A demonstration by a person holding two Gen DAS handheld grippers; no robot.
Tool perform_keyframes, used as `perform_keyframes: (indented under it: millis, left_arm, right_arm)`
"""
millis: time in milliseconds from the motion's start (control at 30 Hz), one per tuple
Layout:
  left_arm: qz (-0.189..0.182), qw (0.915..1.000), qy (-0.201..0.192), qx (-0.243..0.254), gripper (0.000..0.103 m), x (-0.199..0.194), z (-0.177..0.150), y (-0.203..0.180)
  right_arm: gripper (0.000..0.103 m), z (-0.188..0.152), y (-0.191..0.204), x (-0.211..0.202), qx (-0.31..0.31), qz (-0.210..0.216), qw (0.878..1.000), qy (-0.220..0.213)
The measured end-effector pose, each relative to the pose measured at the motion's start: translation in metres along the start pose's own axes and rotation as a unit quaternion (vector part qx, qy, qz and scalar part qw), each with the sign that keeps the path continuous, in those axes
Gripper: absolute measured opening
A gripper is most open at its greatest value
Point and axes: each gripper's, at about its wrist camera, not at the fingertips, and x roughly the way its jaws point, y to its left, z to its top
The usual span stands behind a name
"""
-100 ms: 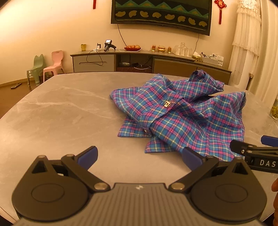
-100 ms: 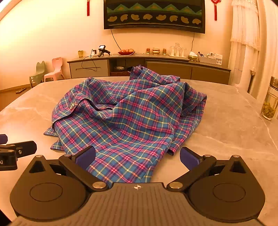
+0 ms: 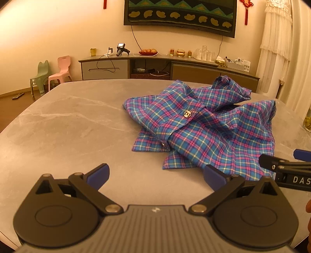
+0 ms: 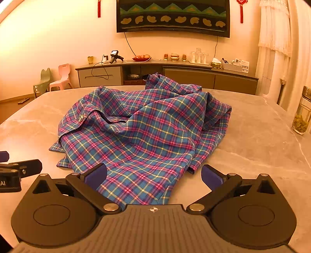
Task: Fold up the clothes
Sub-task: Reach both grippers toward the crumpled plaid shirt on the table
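A crumpled shirt (image 4: pixel 143 128) lies on the desk (image 3: pixel 64 134). The left hand-held gripper (image 3: pixel 155 175) is wide open, just beside the shirt. The right hand-held gripper (image 4: pixel 153 175) is wide open over the shirt's near edge.

I'm in somebody's living room, a home for sure. Ahead of me a long low sideboard (image 3: pixel 169 66) runs along the wall, loaded with a plate of fruit (image 3: pixel 148 52), upturned drinking glasses (image 3: pixel 204 53) and small ornaments. Above it hangs a wide flat screen (image 3: pixel 180 16) under a patterned cloth, with red knot charms (image 3: pixel 246 7) on either side. Off in the left corner, two little plastic children's chairs, one green (image 3: pixel 39 77), one pink (image 3: pixel 61 73). On the right, white ruffled curtains (image 3: pixel 276 44). And under me a big marble-look table (image 3: pixel 68 124), dining size.
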Motion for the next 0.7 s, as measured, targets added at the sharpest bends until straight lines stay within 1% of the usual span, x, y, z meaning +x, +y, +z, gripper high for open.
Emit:
perform_keyframes:
  millis: [100,400,500,567,633,700]
  left_arm:
    - [0.003,1.0000,0.000,0.001,0.103,0.004,-0.008,0.001]
    - [0.013,0.9996,0.019,0.015,0.103,0.009,-0.006,-0.003]
    - [0.013,0.9997,0.000,0.022,0.103,0.008,-0.009,-0.004]
    - [-0.005,0.9999,-0.007,0.011,0.103,0.007,-0.009,-0.003]
    - [-0.015,0.9994,0.017,0.026,0.103,0.010,-0.009,-0.007]
    - [-0.022,0.9984,0.035,0.037,0.103,0.012,-0.009,-0.010]
  right_arm:
    - [0.102,0.000,0.001,0.000,0.000,0.001,1.000,-0.001]
    - [0.102,-0.001,0.001,-0.001,-0.002,0.004,1.000,-0.005]
    - [0.102,-0.001,0.001,0.000,-0.004,0.004,1.000,-0.005]
    - [0.102,-0.001,0.001,-0.001,-0.005,0.005,1.000,-0.008]
    - [0.102,0.000,0.001,-0.004,-0.003,0.013,1.000,-0.014]
    - [0.097,0.001,0.001,-0.007,-0.003,0.020,1.000,-0.020]
